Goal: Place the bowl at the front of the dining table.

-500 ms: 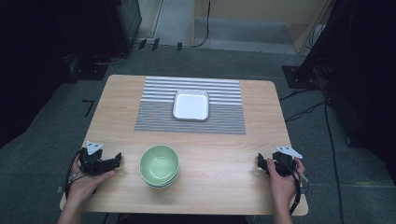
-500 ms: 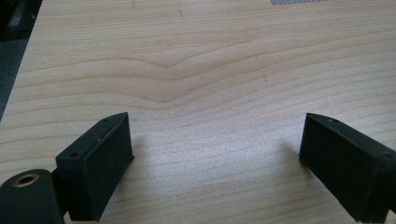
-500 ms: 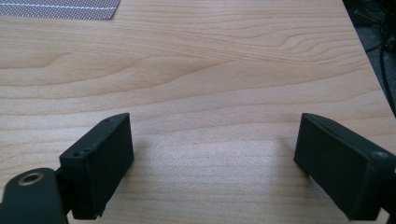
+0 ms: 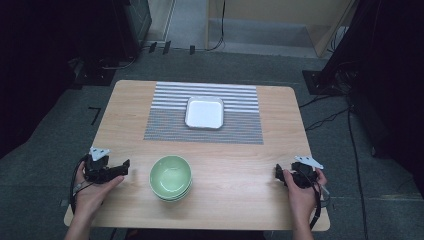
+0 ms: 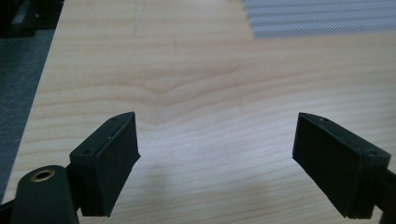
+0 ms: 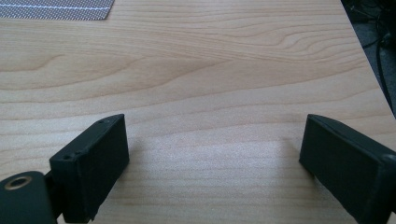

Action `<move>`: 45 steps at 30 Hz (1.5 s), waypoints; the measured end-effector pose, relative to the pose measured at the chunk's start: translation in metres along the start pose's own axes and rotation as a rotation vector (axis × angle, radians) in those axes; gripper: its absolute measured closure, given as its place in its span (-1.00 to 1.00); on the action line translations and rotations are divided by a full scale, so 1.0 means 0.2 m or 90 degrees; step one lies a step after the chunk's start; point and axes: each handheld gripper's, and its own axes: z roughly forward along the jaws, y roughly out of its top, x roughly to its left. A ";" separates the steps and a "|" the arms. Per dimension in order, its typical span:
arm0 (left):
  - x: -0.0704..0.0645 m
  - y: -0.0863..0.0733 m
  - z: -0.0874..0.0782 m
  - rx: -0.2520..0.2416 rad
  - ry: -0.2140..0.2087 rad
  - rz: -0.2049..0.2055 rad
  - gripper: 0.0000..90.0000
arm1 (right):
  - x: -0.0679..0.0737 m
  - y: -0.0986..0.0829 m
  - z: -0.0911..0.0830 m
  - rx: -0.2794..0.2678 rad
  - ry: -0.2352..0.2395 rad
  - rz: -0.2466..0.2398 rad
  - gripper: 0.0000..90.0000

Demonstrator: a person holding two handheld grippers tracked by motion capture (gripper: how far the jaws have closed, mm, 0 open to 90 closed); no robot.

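The left gripper (image 4: 121, 167) rests on the table (image 4: 240, 200) just left of the stacked green bowls (image 4: 171, 177), jaws spread wide and holding nothing; the right gripper (image 4: 278, 173), also wide open and empty, sits well apart near the right edge; a white dish (image 4: 204, 112) lies on the striped mat (image 4: 165, 125).

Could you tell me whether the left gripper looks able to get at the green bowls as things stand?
Probably yes: the left gripper is open and beside the green bowls, with bare table between them.

Overhead forward-down; tool views near table (image 4: 240, 165)
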 end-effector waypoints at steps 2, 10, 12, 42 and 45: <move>-0.02 0.04 -0.04 -0.014 -0.016 -0.032 -0.69 | 0.00 0.00 0.00 0.002 -0.002 0.002 -0.87; -0.09 0.11 -0.15 -0.059 -0.076 -0.036 -0.69 | 0.01 0.01 0.01 0.005 -0.007 0.005 -0.91; -0.12 0.12 -0.18 -0.071 -0.085 -0.026 -0.68 | 0.01 0.01 0.01 0.005 -0.008 0.005 -0.91; -0.40 0.16 -0.32 -0.090 -0.252 0.061 0.02 | 0.03 0.02 0.02 0.002 -0.033 0.032 -0.86; -0.42 0.15 -0.30 -0.077 -0.257 0.067 0.09 | 0.03 0.02 0.02 -0.006 -0.038 0.040 -0.71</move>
